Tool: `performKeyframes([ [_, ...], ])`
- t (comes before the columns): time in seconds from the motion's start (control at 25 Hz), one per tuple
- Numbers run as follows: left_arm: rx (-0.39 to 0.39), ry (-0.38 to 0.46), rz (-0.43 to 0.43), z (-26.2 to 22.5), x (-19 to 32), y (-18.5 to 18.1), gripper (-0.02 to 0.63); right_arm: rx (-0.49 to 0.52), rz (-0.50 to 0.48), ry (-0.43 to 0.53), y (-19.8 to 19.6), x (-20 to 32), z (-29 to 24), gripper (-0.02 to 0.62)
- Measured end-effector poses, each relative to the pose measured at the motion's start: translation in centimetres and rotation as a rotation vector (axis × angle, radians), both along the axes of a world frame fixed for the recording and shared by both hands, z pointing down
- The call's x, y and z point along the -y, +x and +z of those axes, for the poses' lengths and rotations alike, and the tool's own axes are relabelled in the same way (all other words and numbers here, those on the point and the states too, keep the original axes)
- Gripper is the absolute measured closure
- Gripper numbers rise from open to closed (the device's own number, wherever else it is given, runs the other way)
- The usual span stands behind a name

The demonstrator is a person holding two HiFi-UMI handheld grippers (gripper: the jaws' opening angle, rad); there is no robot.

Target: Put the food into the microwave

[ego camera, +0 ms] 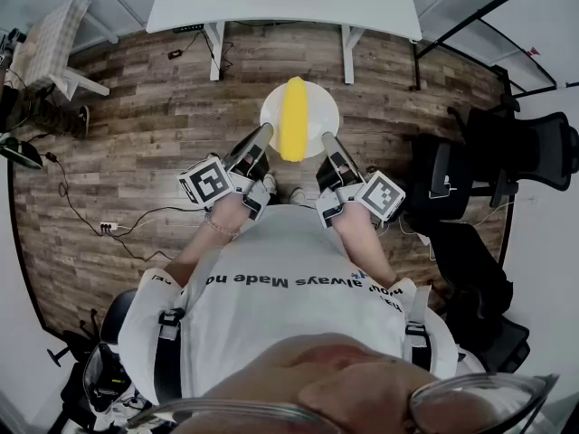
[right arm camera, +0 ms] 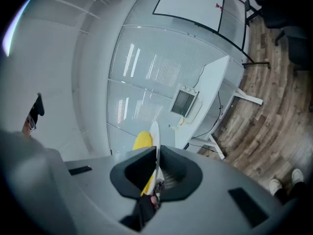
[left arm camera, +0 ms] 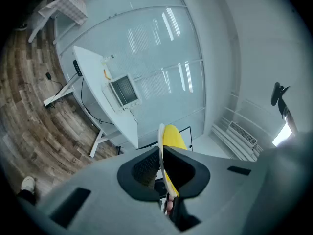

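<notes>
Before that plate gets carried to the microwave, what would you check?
1. Left gripper shut on the plate rim: ok.
2. Right gripper shut on the opposite rim: ok.
3. Yellow food resting on the plate: ok.
4. Plate held level: cannot tell.
5. Microwave on the white table, door open: cannot tell.

Left gripper (ego camera: 261, 139) and right gripper (ego camera: 329, 143) held forward before chest, side by side, angled slightly inward; jaws of each closed on plate (ego camera: 270, 114) rim (opposite sides).
</notes>
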State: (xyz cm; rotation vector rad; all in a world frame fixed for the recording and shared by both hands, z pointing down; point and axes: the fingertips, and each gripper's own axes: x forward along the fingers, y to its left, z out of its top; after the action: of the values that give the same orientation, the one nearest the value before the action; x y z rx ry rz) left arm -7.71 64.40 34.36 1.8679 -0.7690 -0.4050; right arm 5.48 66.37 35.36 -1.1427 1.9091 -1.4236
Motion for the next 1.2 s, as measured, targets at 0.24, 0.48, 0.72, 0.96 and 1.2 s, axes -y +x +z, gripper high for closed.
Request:
performKeyframes([
  [0.24, -0.004, -0.030, -0.016, 0.4, 0.0, -0.9, 0.586, 0.021, 0.002, -0.008, -0.9, 0.1, 0.0, 0.571],
  [0.48, -0.002, -0.023, -0.009, 0.3, 1.0, -2.1, 0.586, 0.008, 0.002, -0.003, -2.0, 1.1, -0.2, 0.572],
  [0.72, -0.009, -0.041, -0.003, 0.6, 2.1, -4.8, 0.586, 0.012, 0.016, -0.002, -4.8, 2.2, 0.0, 0.571],
  [0.96, -0.016, -0.026, 0.002, 0.5, 3.1, -6.4, 0.586, 0.007, 0.008, 0.005, -6.5, 3.2, -0.3, 0.571],
  [1.2, -0.018, -0.032, -0.008, 0.9, 4.2, -7.0, 0.586, 0.015, 0.003, 0.003, -7.1, 4.4, 0.2, 0.571],
])
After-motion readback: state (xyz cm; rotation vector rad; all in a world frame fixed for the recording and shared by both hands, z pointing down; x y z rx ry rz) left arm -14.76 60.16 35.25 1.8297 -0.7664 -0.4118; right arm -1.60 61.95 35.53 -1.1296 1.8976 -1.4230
